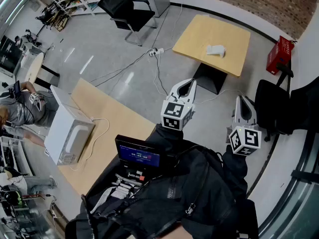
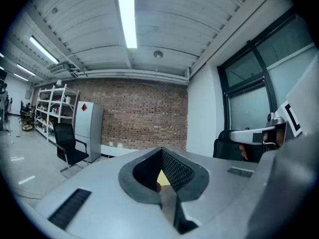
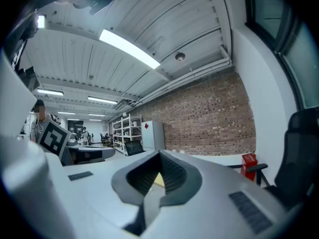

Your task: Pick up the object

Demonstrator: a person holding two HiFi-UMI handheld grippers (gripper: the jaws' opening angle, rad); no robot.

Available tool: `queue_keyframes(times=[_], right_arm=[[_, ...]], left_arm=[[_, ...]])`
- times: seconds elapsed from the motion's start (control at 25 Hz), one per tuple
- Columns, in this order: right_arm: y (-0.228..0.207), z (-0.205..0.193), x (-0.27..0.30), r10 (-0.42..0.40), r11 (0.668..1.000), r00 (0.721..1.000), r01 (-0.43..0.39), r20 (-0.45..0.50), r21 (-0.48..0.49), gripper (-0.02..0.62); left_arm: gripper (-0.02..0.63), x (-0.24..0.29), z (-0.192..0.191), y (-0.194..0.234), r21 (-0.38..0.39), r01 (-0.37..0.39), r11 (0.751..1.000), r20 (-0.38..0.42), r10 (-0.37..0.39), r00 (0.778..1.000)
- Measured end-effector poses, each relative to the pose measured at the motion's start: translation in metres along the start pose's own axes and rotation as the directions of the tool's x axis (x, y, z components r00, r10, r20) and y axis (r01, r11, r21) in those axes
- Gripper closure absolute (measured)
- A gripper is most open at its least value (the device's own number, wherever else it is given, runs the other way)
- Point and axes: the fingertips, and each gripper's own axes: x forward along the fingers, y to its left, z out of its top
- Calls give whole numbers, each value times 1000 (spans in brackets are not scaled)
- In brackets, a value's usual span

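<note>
The object is a small white thing lying on a light wooden table across the floor, far ahead of both grippers. My left gripper is held in mid-air and points toward that table, its jaws shut with nothing between them. The right gripper hovers beside it, a little nearer to me, also shut and empty. In the left gripper view the closed fingertips point at a brick wall. In the right gripper view the closed jaws likewise aim at the far wall. A sliver of the wooden table shows through each jaw hollow.
A long wooden desk at my left carries a white microwave. A small lit screen sits just in front of me. A black office chair, floor cables, a red box and a dark chair surround the walkway. A person sits far left.
</note>
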Motion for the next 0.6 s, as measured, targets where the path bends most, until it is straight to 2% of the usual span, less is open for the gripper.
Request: queue_keyframes(times=[0.28,0.6], right_arm=[[-8,-6,-9,29,1000,1000,-29,-9,-4,592],[-21,-19,-29,40,999,999,-39,-20,29,592]], left_arm=[[607,1,-7,-12,-15,-18,1000,-3,18,1000],[607,0,-18,-40,0,0,1000,-31,0,1000]])
